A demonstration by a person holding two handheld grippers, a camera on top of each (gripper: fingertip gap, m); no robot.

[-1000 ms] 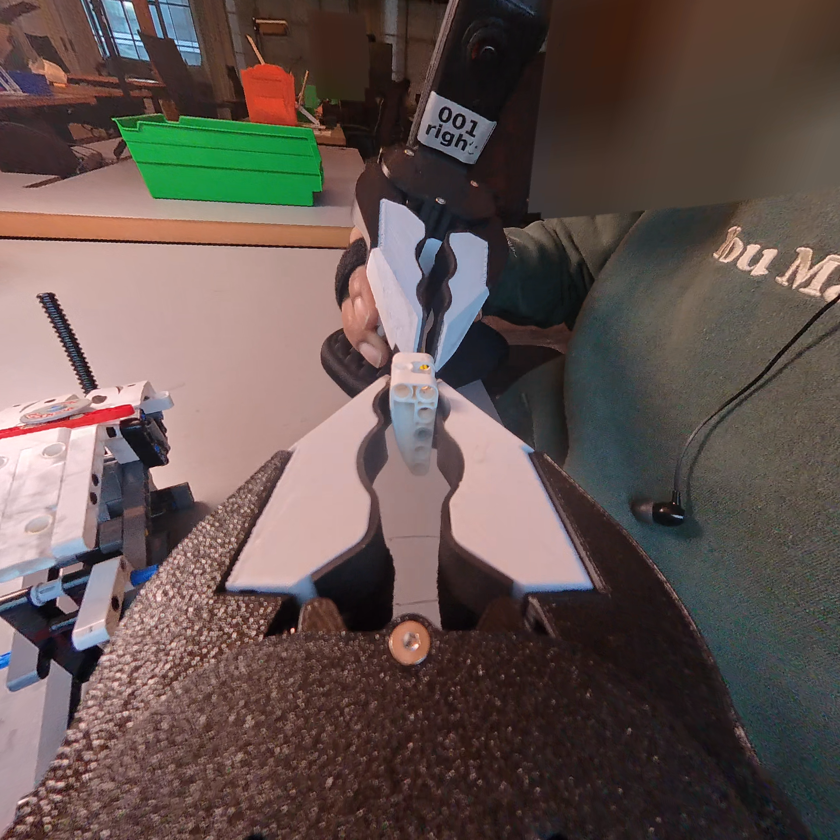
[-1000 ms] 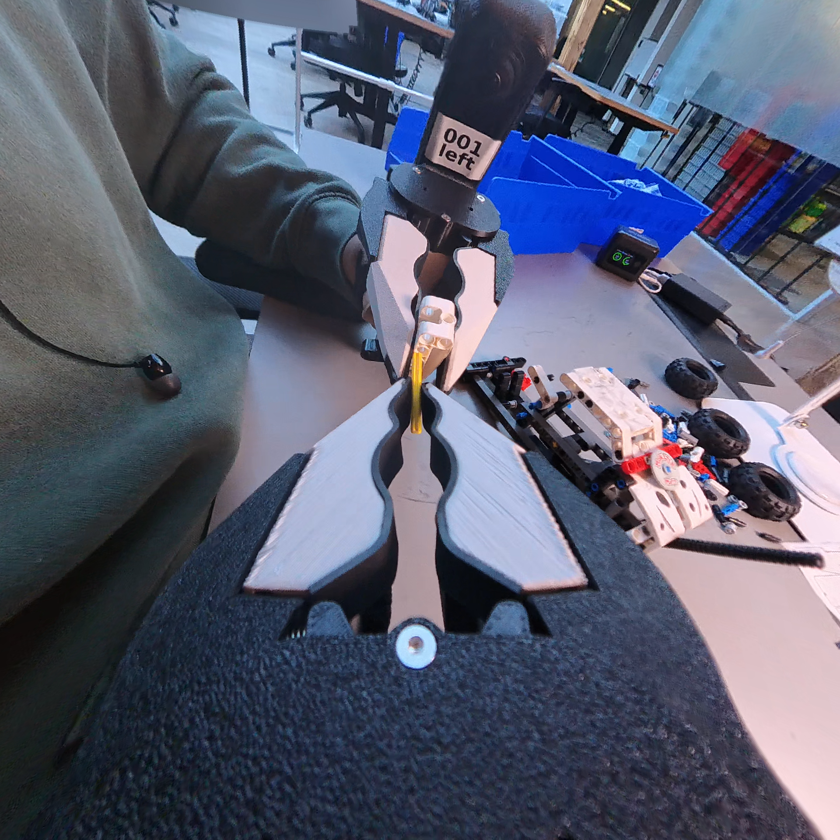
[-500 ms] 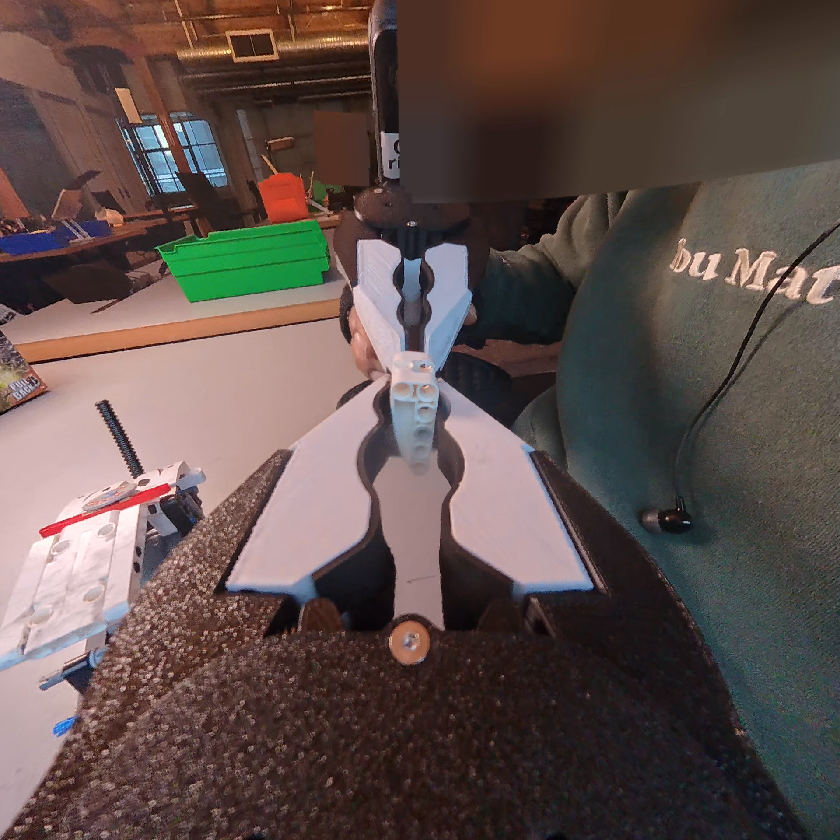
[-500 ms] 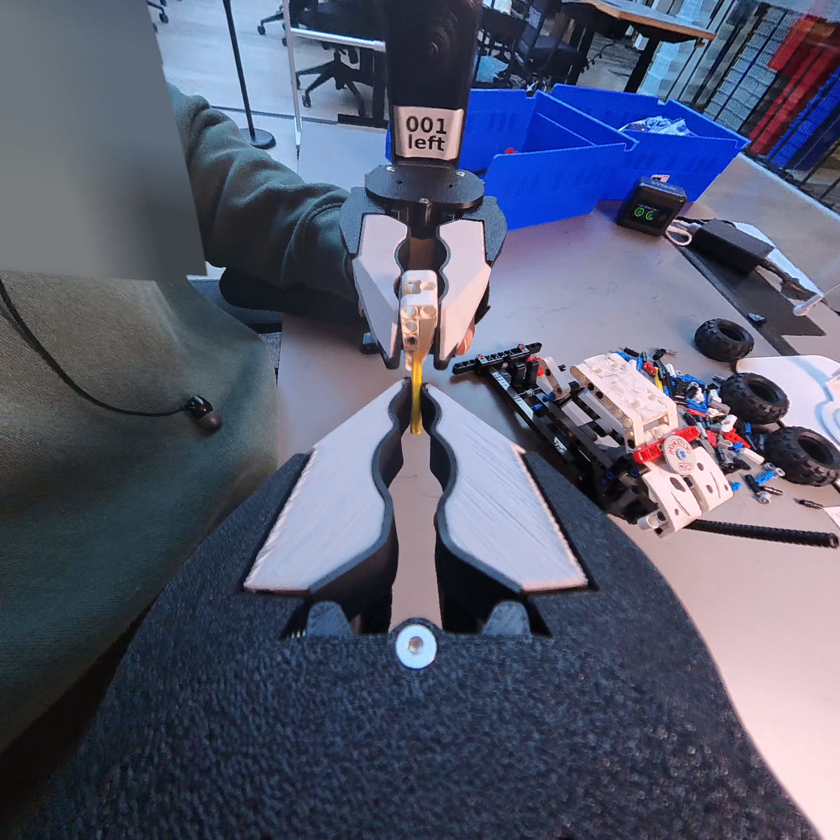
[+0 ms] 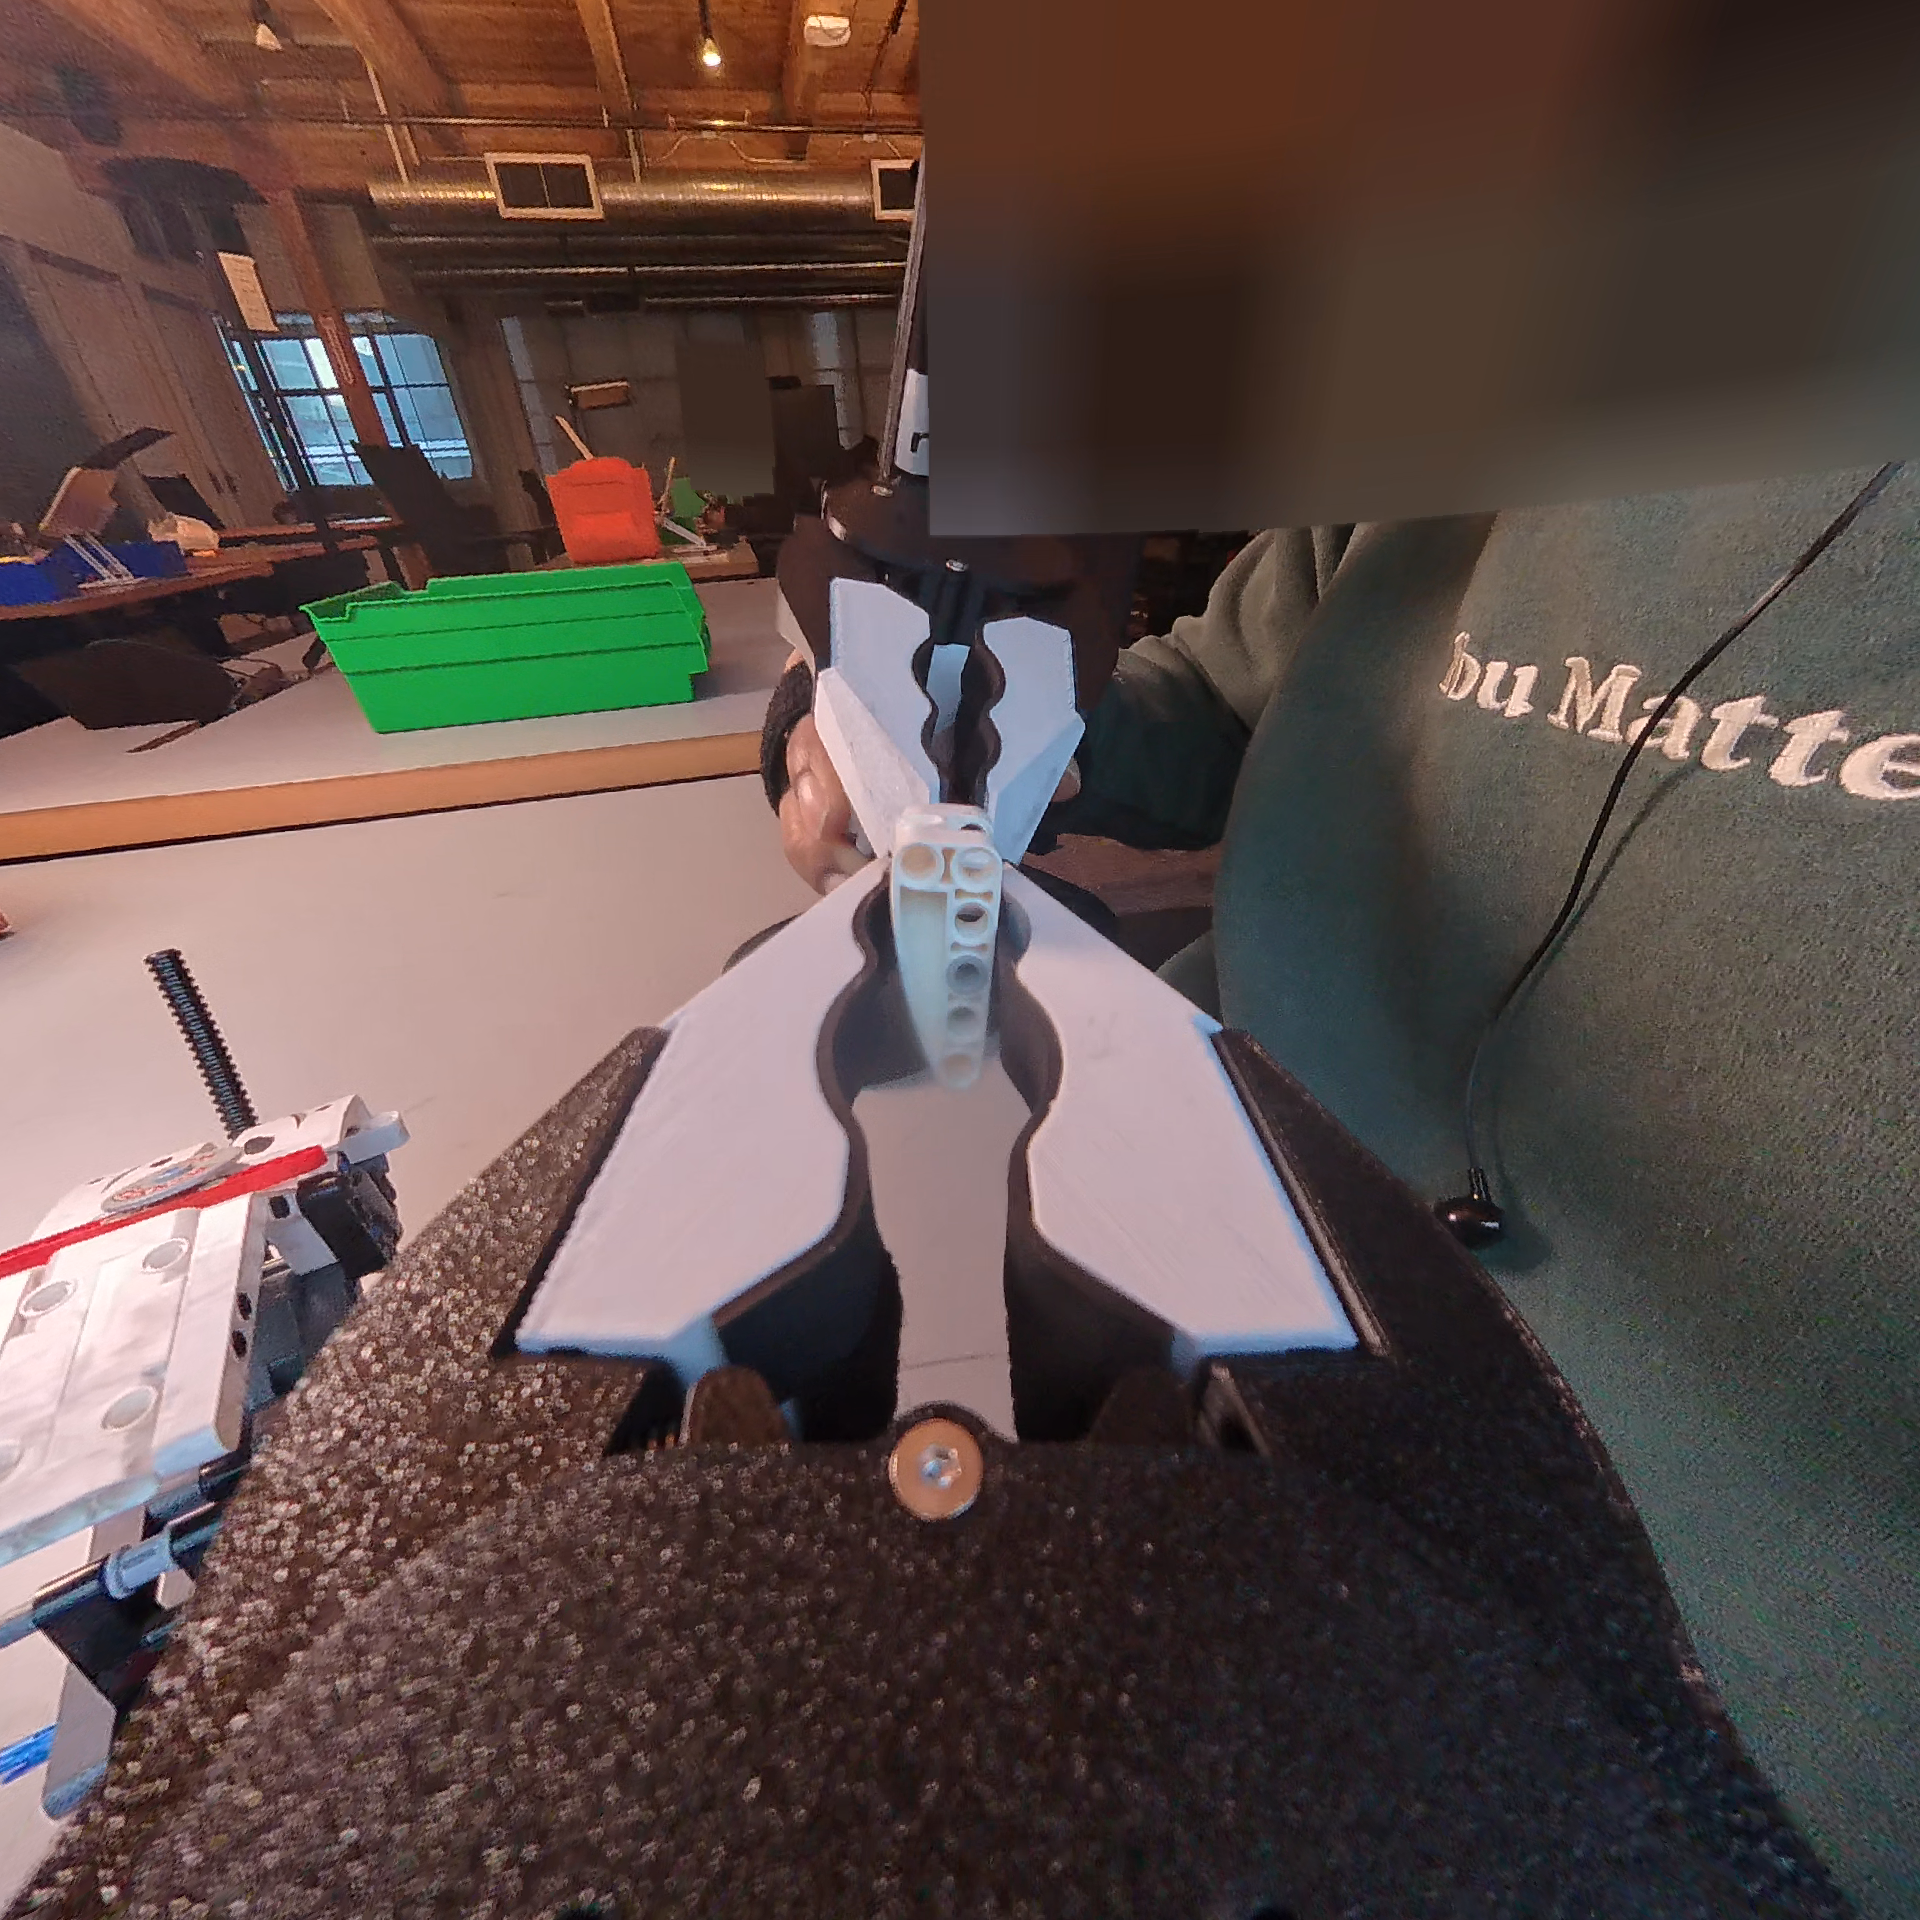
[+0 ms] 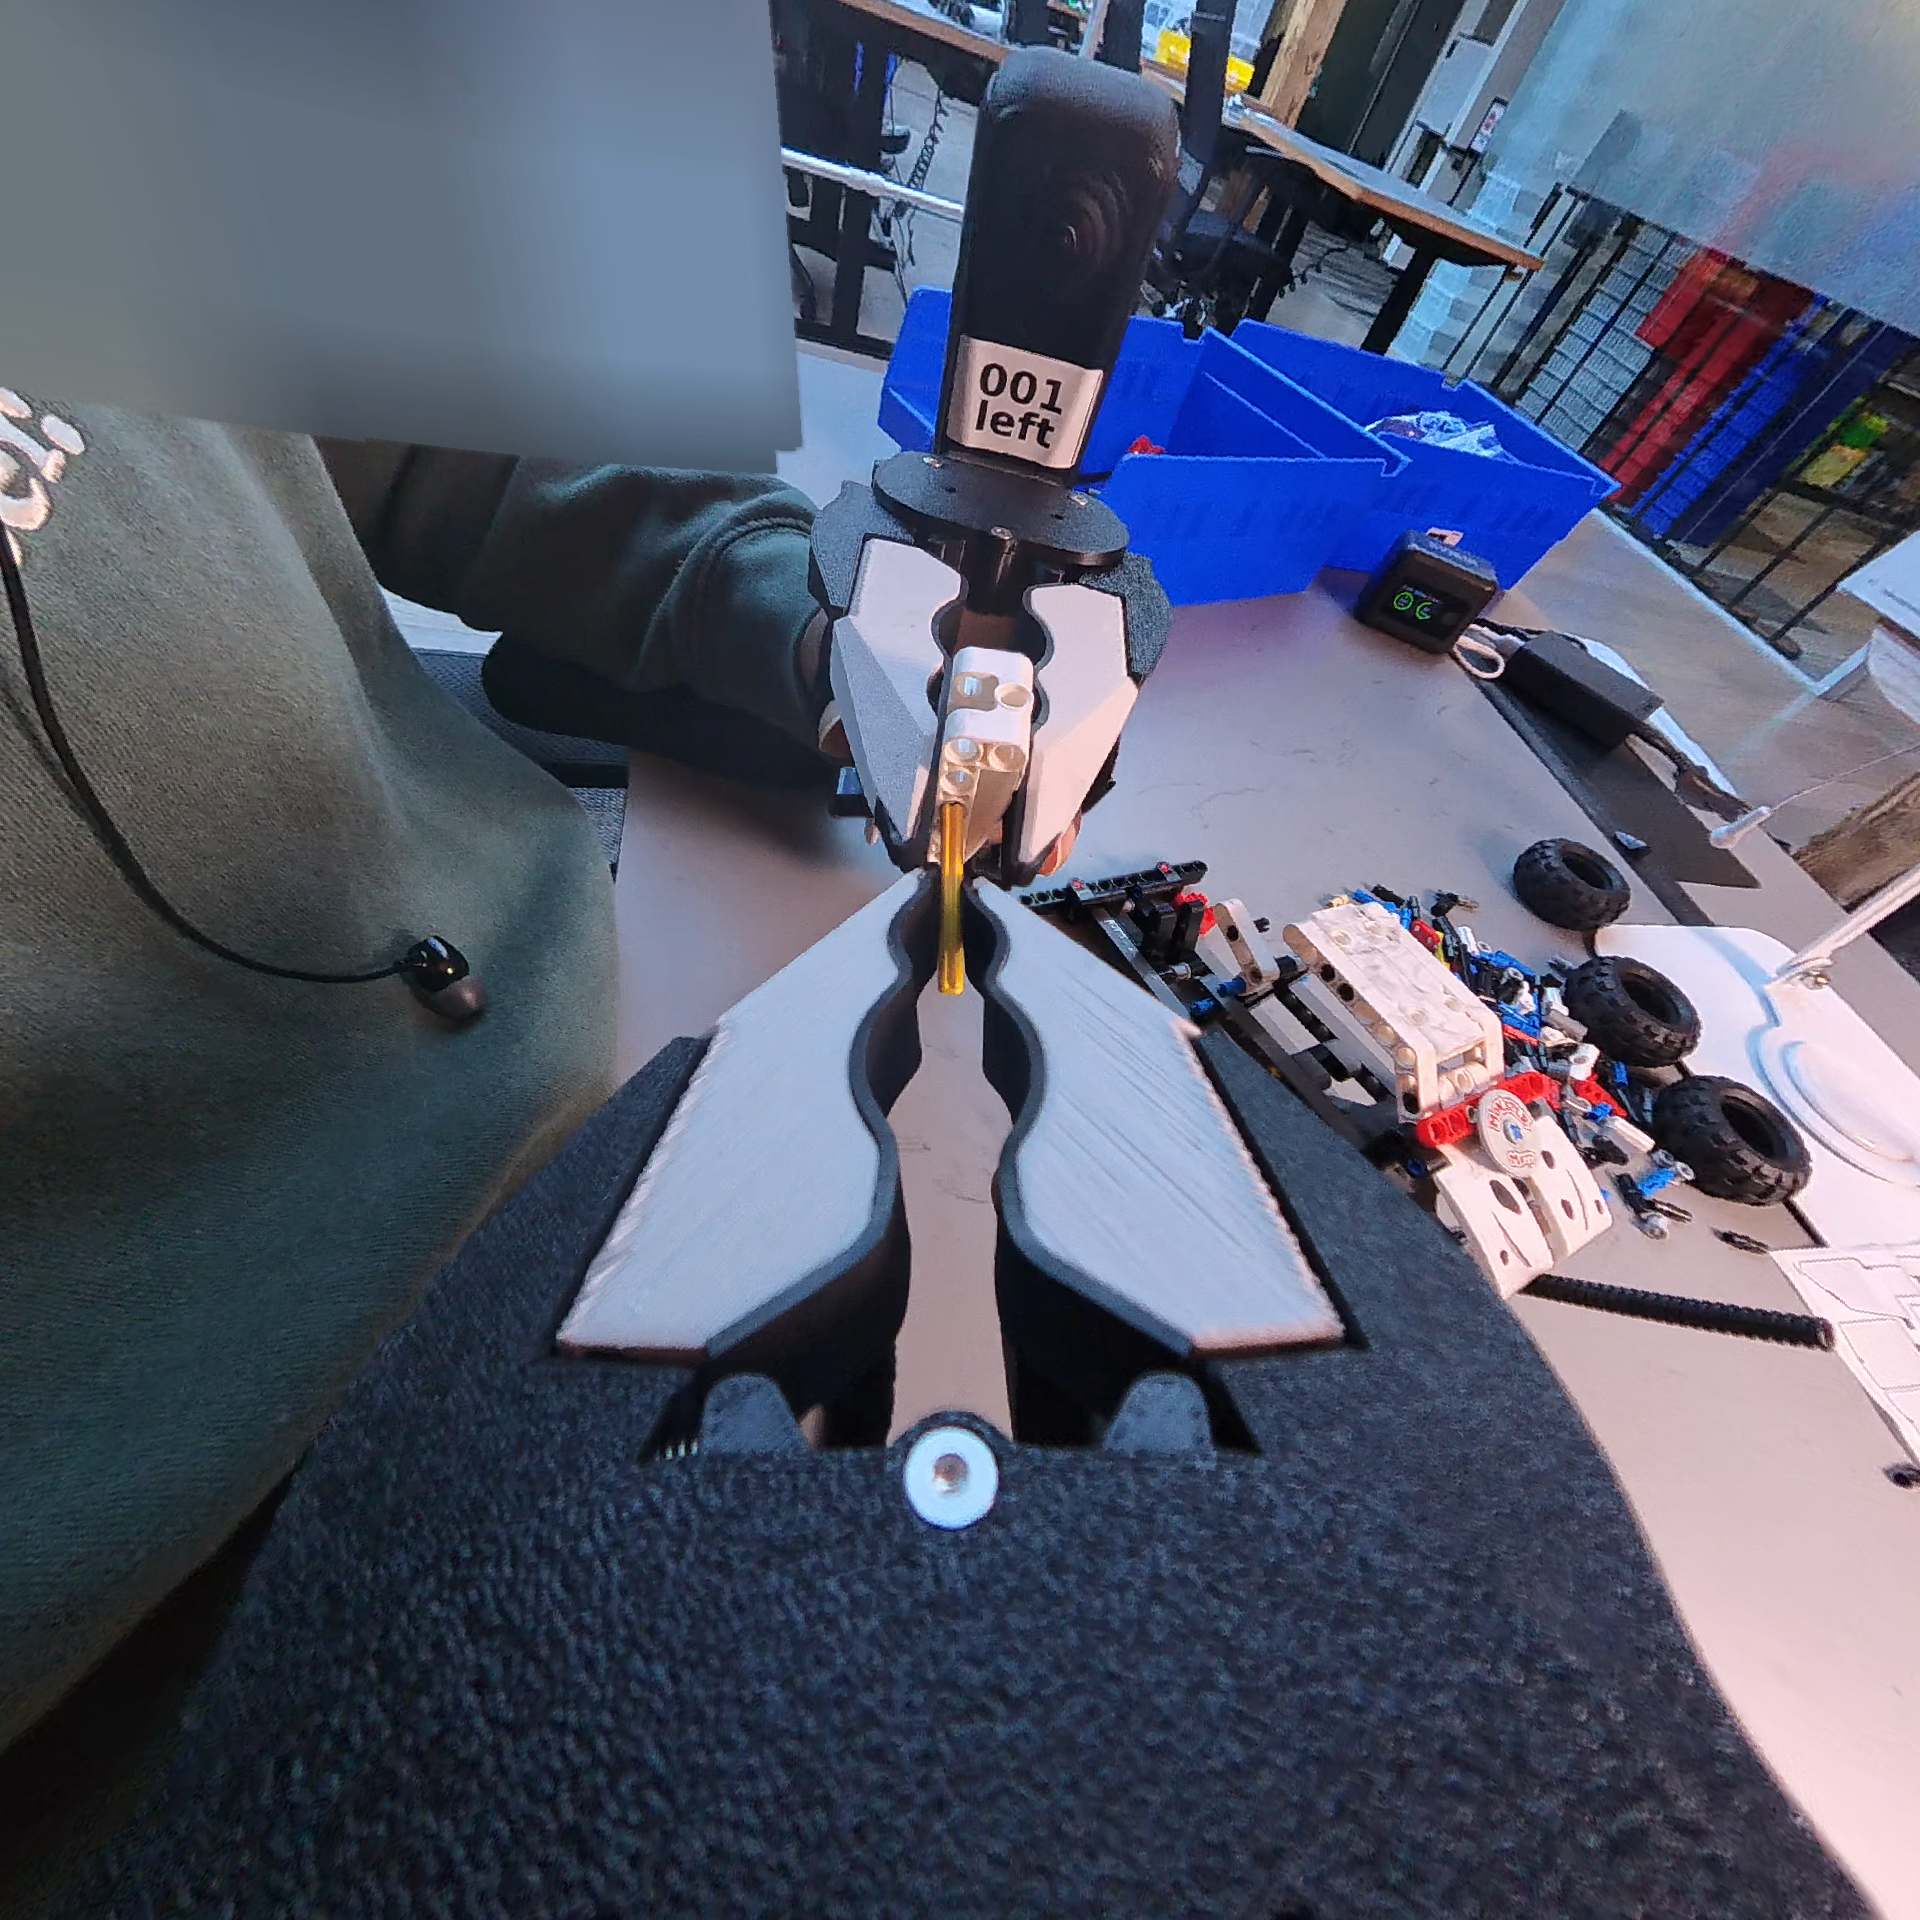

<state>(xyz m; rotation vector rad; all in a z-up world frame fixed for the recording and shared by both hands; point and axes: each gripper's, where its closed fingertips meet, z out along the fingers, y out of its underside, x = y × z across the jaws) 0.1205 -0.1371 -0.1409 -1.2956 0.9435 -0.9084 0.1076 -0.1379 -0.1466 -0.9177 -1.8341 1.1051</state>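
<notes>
My left gripper point(image 5: 940, 883) is shut on a white holed toy-brick beam point(image 5: 951, 945), held in the air. My right gripper point(image 6: 948, 883) is shut on a thin yellow axle rod point(image 6: 951, 914). The two grippers face each other tip to tip. In the right wrist view the rod's far end meets the white beam point(image 6: 982, 748) held in the left gripper point(image 6: 971, 842). In the left wrist view the right gripper point(image 5: 951, 790) sits just behind the beam; the rod is hidden there.
A half-built white, black and red toy vehicle point(image 6: 1403, 1039) lies on the grey table point(image 6: 1351, 727) with loose black tyres point(image 6: 1631, 1008) and small parts. Blue bins point(image 6: 1299, 468) stand behind; a green bin point(image 5: 520, 644) stands on another table. A person in a green sweatshirt point(image 5: 1662, 1039) is close.
Both grippers have tilted and lifted together, so the views swung upward. They stay tip to tip, with the beam and the yellow rod still held.
</notes>
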